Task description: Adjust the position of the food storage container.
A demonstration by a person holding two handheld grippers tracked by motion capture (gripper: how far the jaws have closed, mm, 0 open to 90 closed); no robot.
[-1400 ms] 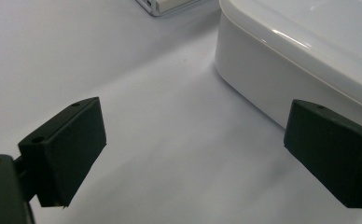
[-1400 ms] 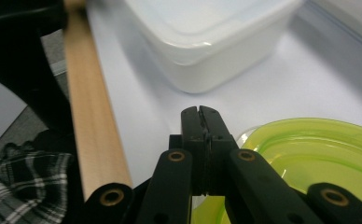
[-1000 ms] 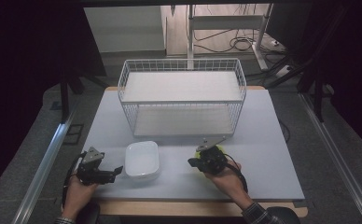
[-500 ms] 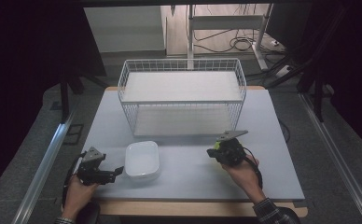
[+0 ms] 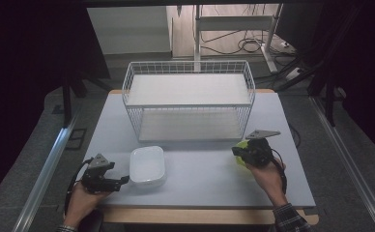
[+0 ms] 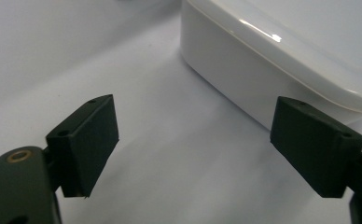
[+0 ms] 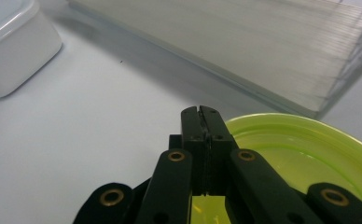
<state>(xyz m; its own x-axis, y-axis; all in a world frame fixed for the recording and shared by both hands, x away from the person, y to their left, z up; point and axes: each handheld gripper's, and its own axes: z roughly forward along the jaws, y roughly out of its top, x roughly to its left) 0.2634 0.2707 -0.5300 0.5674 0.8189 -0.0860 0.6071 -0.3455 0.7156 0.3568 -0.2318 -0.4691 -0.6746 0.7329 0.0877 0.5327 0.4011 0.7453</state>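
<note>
White wire basket (image 5: pixel 189 101) mid-table (image 5: pixel 200 169)

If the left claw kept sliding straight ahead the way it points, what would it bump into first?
Most likely the white container: the left gripper, jaws open, points at its near wall, with bare table between them.

One white container (image 5: pixel 147 166), one green plate (image 7: pixel 300 149), one wire basket (image 5: pixel 188 99), two tools

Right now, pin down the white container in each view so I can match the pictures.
High view: white container at lower left, beside the left gripper.
Left gripper view: upper right, behind the right-hand jaw.
Right gripper view: top left corner.
Shared landmark: the pale tabletop it sits on.
</note>
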